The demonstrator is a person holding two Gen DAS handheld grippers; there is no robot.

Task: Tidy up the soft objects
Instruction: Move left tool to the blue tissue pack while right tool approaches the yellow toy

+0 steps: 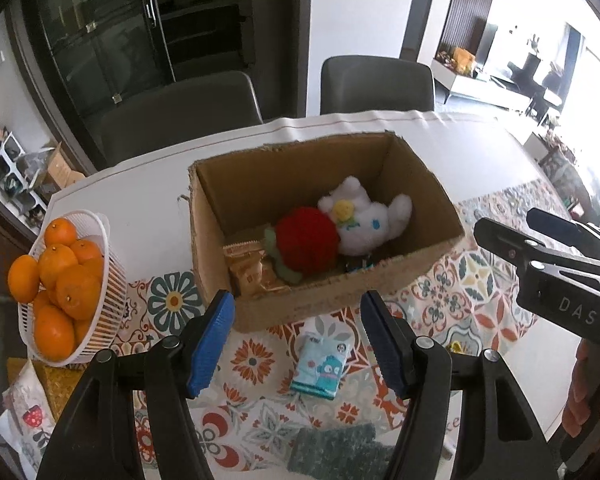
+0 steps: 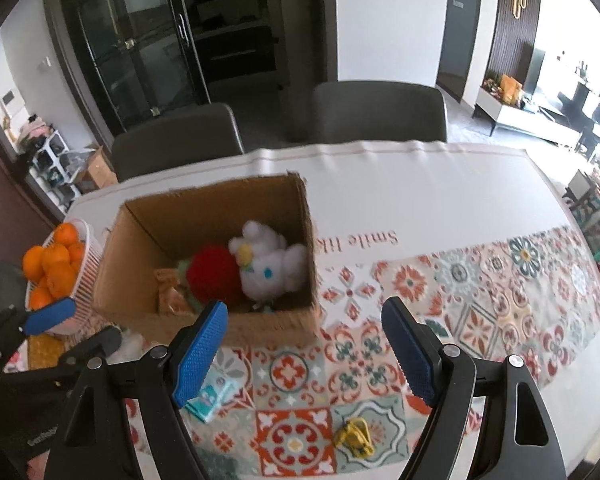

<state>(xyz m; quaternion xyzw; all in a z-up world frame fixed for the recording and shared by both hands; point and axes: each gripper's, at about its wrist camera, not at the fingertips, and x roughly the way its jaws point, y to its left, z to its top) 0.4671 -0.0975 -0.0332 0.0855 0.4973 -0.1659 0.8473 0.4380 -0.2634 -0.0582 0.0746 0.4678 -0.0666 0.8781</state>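
A cardboard box stands open on the patterned tablecloth. Inside lie a white plush toy, a red plush strawberry and a snack packet. My left gripper hovers open above the box's near wall, nothing between its fingers. Under it on the cloth lies a light-blue tissue pack, with a teal knitted piece nearer still. My right gripper is also open and empty, just right of the box. The plush toy and tissue pack show there too.
A white basket of oranges stands left of the box. A small yellow object lies on the cloth near the right gripper. Two grey chairs stand behind the table. A hand holds the right gripper.
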